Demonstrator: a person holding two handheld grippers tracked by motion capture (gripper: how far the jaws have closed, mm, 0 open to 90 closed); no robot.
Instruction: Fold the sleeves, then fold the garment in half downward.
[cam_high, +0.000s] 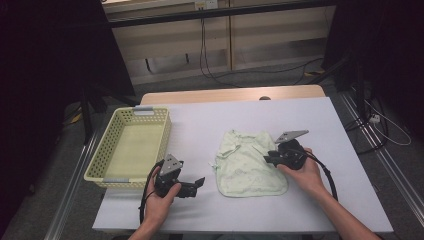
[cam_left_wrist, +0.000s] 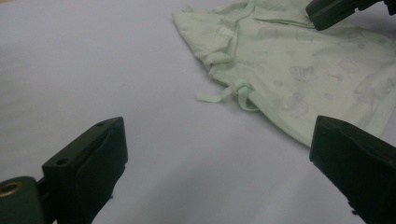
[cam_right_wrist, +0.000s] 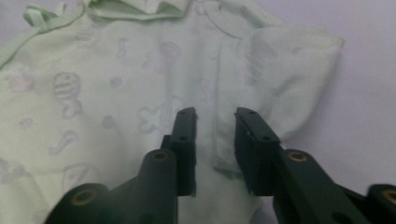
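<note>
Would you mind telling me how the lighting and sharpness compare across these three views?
High view: the table is evenly lit, the surroundings fall into darkness. Left gripper view: the near jaws are soft, the pale green baby garment is fairly sharp. Right gripper view: the garment's print looks washed out and hazy, the jaws dark and blurred.

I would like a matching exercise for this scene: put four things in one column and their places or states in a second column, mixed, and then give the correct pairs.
Things:
1. basket
2. garment
3. left gripper
4. right gripper

Places or states:
A. pale green, spread flat on the table
B. jaws wide apart over bare table beside the cloth
C. yellow, at the table's left edge
D. jaws a little apart, above the printed cloth

Pairs: 1-C, 2-A, 3-B, 4-D
</note>
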